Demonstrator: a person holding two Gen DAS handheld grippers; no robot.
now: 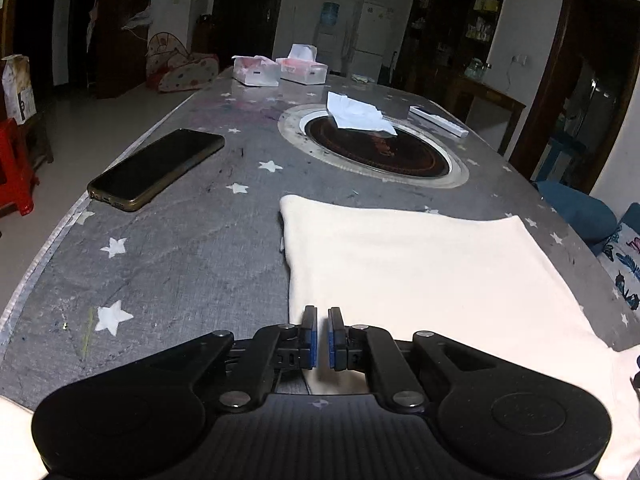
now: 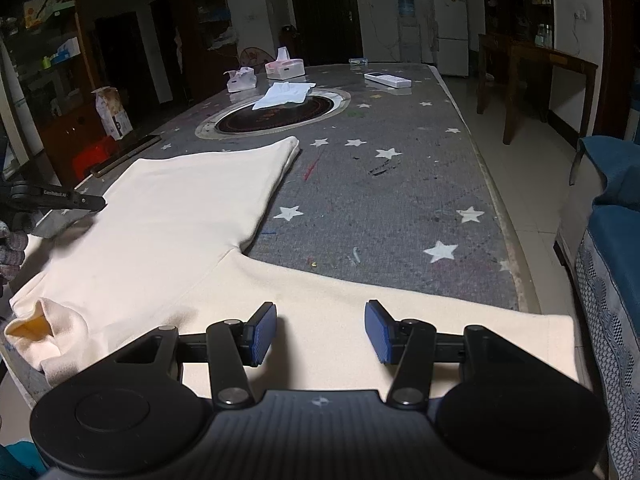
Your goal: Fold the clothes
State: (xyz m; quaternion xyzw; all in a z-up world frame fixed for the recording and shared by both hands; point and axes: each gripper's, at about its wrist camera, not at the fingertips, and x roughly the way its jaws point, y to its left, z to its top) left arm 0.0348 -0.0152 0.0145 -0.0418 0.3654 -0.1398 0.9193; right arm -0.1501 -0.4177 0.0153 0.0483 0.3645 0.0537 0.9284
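garment (image 2: 168, 216): laid flat at the desk (image 2: 380, 200) near edge, sleeve (image 2: 400, 320) stretched rightwards
right claw (image 2: 320, 330): spread wide, poised directly over the sleeve
left claw (image 1: 322, 338): nearly closed, nothing seen gripped, at the garment's left side

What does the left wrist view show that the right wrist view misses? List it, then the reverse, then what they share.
Only the left wrist view shows the phone lying flat on the table. Only the right wrist view shows the garment's sleeve, its collar and the right gripper, jaws wide apart. Both show the cream garment, the tissue boxes and the star-patterned table.
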